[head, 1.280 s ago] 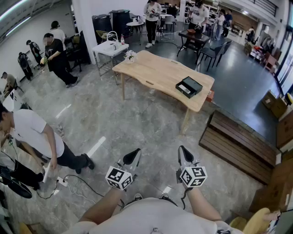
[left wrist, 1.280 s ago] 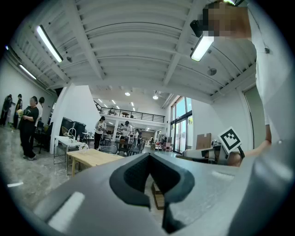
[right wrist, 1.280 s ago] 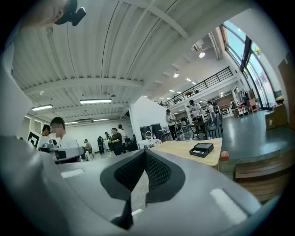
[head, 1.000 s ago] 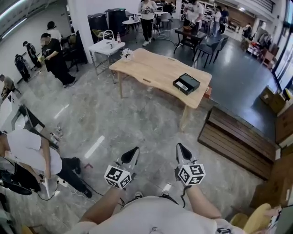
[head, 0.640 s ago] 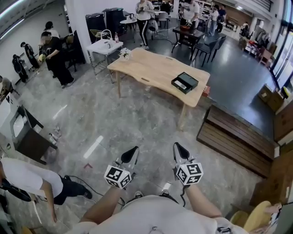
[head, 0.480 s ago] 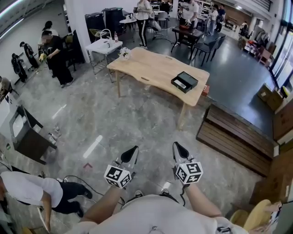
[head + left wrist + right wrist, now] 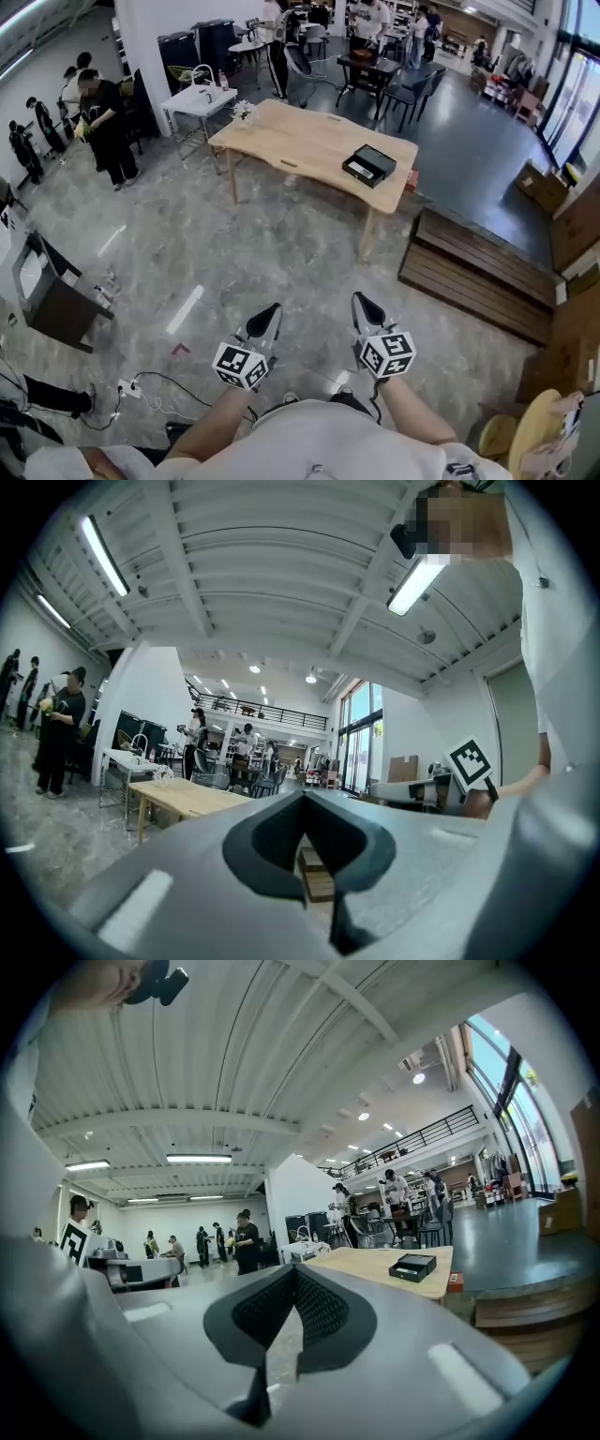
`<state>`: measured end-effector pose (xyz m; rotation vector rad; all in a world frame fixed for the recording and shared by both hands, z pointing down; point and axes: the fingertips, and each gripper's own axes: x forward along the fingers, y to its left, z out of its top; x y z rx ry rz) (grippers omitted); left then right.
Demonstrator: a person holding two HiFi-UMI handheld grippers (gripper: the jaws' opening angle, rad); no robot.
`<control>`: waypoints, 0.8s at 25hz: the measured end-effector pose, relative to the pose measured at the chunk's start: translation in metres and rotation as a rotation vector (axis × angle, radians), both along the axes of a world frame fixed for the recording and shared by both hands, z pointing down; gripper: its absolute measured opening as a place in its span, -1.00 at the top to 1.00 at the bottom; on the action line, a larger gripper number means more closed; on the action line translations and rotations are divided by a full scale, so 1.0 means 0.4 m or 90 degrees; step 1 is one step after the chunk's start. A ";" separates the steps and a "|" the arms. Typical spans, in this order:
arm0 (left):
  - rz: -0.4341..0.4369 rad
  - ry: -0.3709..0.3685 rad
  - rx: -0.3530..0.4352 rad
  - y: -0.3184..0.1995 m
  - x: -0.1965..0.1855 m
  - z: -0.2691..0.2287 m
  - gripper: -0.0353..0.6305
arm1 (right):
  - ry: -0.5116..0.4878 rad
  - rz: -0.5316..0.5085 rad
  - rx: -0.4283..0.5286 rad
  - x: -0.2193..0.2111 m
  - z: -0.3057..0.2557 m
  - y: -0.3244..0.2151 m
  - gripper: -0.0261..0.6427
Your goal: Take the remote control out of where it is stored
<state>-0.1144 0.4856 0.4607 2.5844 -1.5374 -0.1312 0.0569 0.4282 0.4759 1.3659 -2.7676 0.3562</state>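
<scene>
Head view: flat black box (image 7: 368,166) w/ pale strip, on wood table (image 7: 300,141).

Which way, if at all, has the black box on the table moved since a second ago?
No. The black box lies at the same spot near the wooden table's right end; only the view shifted.

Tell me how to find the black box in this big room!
Look for the light wooden table on the grey floor. Near its right end lies a flat black box. It is the only dark thing on the tabletop; the small white flowers stand at the far left corner.
</scene>
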 end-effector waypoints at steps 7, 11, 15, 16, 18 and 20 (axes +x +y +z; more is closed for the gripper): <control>0.037 0.012 -0.015 0.008 -0.035 0.039 0.89 | 0.000 0.020 -0.003 -0.043 0.025 0.049 0.84; 0.056 0.016 -0.014 -0.016 -0.026 0.041 0.89 | 0.010 0.040 -0.009 -0.028 0.036 0.035 0.84; 0.061 0.012 -0.009 -0.075 -0.021 0.041 0.89 | 0.003 0.059 0.000 -0.007 0.030 -0.027 0.84; 0.062 0.011 -0.009 -0.094 -0.018 0.044 0.89 | 0.000 0.060 0.002 -0.004 0.032 -0.046 0.84; 0.061 0.011 -0.009 -0.136 -0.012 0.048 0.89 | -0.003 0.057 0.003 0.002 0.036 -0.086 0.84; 0.057 0.011 -0.008 -0.183 -0.004 0.048 0.89 | -0.004 0.056 0.001 0.012 0.040 -0.133 0.84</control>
